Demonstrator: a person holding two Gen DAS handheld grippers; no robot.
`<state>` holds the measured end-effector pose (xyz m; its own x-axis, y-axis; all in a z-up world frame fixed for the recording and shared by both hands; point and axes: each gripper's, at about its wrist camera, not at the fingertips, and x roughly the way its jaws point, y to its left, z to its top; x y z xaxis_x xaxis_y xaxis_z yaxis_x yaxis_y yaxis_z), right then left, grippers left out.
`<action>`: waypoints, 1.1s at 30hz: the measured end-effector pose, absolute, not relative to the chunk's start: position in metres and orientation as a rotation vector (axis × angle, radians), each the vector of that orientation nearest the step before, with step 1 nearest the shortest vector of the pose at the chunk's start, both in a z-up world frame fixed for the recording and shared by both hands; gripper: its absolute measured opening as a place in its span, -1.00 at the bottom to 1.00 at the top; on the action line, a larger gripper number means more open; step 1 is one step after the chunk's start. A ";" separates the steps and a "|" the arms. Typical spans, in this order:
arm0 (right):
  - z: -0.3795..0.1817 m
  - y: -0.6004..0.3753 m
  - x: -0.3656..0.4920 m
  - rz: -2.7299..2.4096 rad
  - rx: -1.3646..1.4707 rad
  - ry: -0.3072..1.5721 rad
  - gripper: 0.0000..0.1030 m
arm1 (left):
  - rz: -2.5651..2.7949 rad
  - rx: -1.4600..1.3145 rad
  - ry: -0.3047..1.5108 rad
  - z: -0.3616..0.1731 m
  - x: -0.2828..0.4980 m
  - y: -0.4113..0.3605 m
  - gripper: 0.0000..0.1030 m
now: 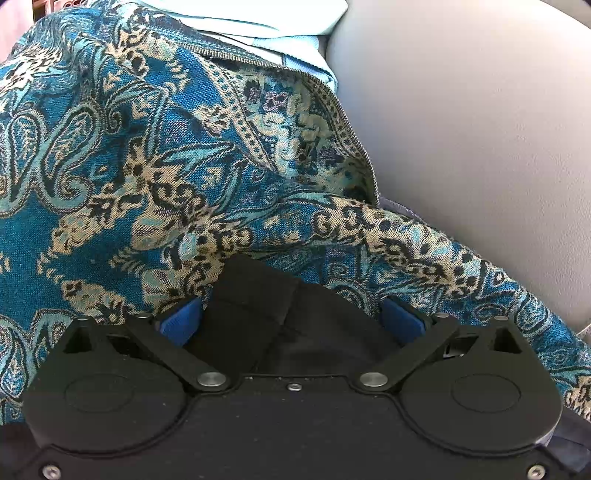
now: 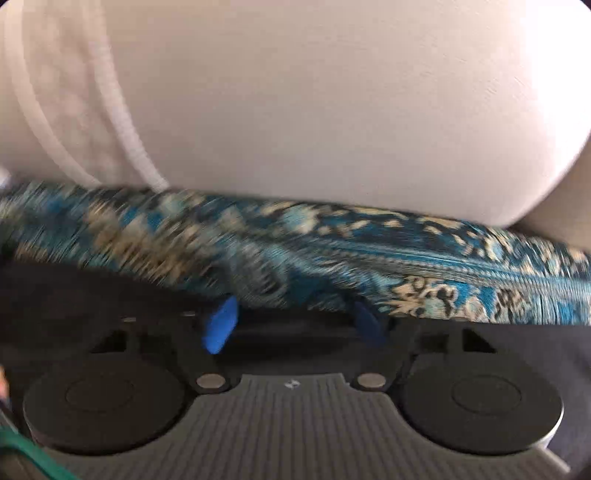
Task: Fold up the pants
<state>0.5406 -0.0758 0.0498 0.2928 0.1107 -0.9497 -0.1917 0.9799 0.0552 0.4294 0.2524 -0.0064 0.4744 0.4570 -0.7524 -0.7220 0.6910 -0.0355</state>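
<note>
In the left wrist view the black pants [image 1: 280, 302] lie bunched on a blue and tan patterned blanket [image 1: 147, 166]. My left gripper [image 1: 291, 321] points down onto them. Its blue pads [image 1: 181, 321] stand wide apart, and the black cloth fills the gap and reaches past the tips. The right wrist view is blurred. There my right gripper [image 2: 295, 326] is open, its blue pads [image 2: 219, 328] apart over a dark strip. Black cloth of the pants [image 2: 74, 291] lies to both sides, with the blanket [image 2: 406, 266] just beyond the tips. I cannot tell if cloth sits between these pads.
A pale smooth cushion [image 1: 480, 129] rises to the right of the blanket and fills the upper part of the right wrist view [image 2: 332, 110]. Light blue folded cloth [image 1: 258, 22] lies at the far end. A white ribbed seam [image 2: 122, 110] runs at left. A green strip [image 2: 29, 458] crosses the lower left corner.
</note>
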 end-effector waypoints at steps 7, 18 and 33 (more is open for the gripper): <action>0.059 -0.072 0.509 0.321 -0.120 1.276 -0.92 | 0.690 -0.454 0.861 0.010 0.434 0.268 1.00; 0.059 -0.055 0.485 0.311 -0.175 1.231 -0.87 | 0.806 -0.521 0.957 0.009 0.459 0.286 1.00; 0.080 -0.124 0.455 0.258 0.527 1.152 0.33 | 0.574 -0.462 0.760 0.087 0.387 0.267 -0.71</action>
